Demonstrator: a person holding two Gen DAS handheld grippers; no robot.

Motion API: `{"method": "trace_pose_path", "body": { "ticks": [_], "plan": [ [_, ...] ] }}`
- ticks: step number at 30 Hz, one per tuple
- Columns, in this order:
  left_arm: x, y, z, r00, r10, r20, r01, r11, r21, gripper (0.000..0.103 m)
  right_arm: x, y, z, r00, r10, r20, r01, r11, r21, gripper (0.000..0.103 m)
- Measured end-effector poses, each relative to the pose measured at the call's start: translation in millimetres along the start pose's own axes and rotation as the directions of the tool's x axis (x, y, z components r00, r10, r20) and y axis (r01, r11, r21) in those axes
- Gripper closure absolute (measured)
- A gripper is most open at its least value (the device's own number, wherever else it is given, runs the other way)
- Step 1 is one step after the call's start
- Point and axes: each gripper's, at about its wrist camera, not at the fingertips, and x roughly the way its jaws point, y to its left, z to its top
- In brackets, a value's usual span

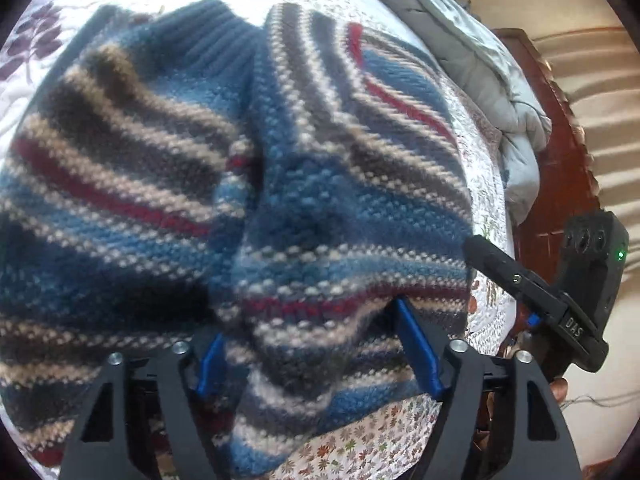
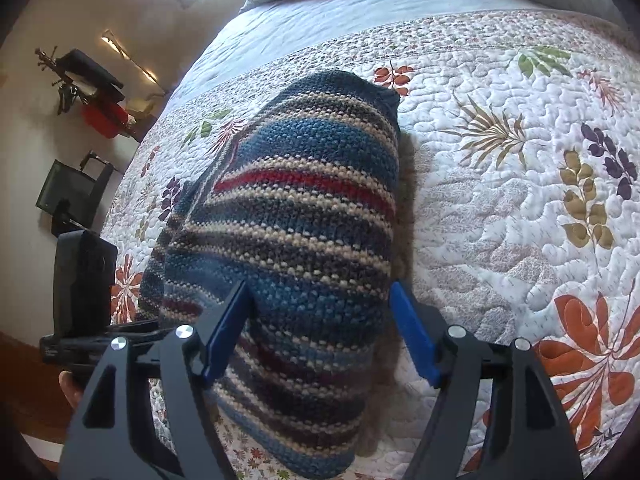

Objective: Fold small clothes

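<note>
Striped sweater (image 1: 280,184) between left tongs (image 1: 308,344)

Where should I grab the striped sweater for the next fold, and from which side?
Probably the near hem of the striped sweater, coming down from above at the bed's near edge. The knit bunches up thick there, already sitting between the blue pads of the left gripper and the right gripper, both open. The far ribbed collar lies flat on the quilt, harder to pinch.
</note>
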Motion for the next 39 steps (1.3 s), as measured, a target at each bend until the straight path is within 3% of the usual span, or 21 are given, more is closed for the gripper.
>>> {"method": "trace_pose_path", "body": {
  "ticks": [2,3,5,6,8,10,14,17,19,22,25,28,31,35,39],
  "plan": [
    [2.5,-4.7,0.1,1.000,0.011,0.015,-0.011,1.000,0.012,0.032,0.2,-1.0,0.7,1.000,0.000,0.002,0.000,1.000,0.001,0.031],
    [1.2,-5.9,-1.7,0.999,0.020,0.033,-0.020,1.000,0.006,0.050,0.6,-2.2,0.8,1.000,0.003,-0.001,-0.003,1.000,0.005,0.031],
    [-3.5,-6.8,-3.4,0.997,0.015,0.069,-0.014,1.000,-0.022,0.073,-0.1,-3.9,1.9,1.000,0.006,-0.002,-0.006,1.000,0.010,0.031],
    [-12.0,-3.4,-4.2,0.994,-0.019,0.104,0.024,0.998,-0.056,0.081,-2.0,-5.1,2.5,1.000,0.005,0.003,-0.005,1.000,0.013,0.031],
    [-28.8,-3.9,-4.9,0.984,-0.066,0.168,0.080,0.994,-0.078,0.084,-6.3,-5.9,2.4,1.000,0.006,0.014,-0.006,1.000,0.014,0.031],
    [-54.4,-13.0,-7.4,0.969,-0.060,0.241,0.074,0.996,-0.051,0.085,-11.3,-7.9,3.8,1.000,0.007,0.029,-0.007,1.000,0.014,0.031],
    [-94.3,-22.4,-20.1,0.950,0.020,0.310,-0.011,0.999,-0.031,0.085,-14.2,-11.9,5.0,0.999,0.011,0.037,-0.012,1.000,0.026,0.031],
    [-123.5,-6.3,-34.1,0.935,0.098,0.340,-0.089,0.995,-0.041,0.086,-12.4,-9.4,4.3,0.999,0.031,0.027,-0.032,0.999,0.026,0.031],
    [-139.9,21.4,-41.4,0.914,0.188,0.361,-0.165,0.982,-0.095,0.085,-10.0,-2.3,3.0,0.999,0.032,0.021,-0.032,0.999,0.008,0.031],
    [-137.6,59.5,-41.8,0.905,0.273,0.326,-0.234,0.960,-0.152,0.085,-4.7,13.1,-0.7,0.999,0.048,0.003,-0.048,0.998,-0.028,0.031],
    [-115.0,75.3,-38.7,0.928,0.245,0.280,-0.205,0.965,-0.163,0.085,3.4,33.5,-6.7,0.999,0.031,-0.020,-0.033,0.995,-0.095,0.031],
    [-108.7,58.2,-39.8,0.922,0.251,0.294,-0.225,0.967,-0.121,0.084,13.9,46.4,-13.1,0.999,-0.004,-0.051,-0.004,0.990,-0.143,0.029],
    [-102.9,45.2,-40.2,0.929,0.240,0.281,-0.222,0.970,-0.094,0.083,17.4,44.0,-16.3,0.996,0.036,-0.085,-0.047,0.991,-0.128,0.025],
    [-102.0,51.7,-39.7,0.946,0.193,0.261,-0.176,0.980,-0.089,0.082,16.8,42.8,-25.2,0.990,0.068,-0.124,-0.082,0.991,-0.109,0.021],
    [-91.6,64.1,-34.3,0.964,0.105,0.243,-0.078,0.990,-0.118,0.079,28.0,52.8,-36.5,0.981,0.057,-0.187,-0.081,0.989,-0.125,0.020]
  ]
}}
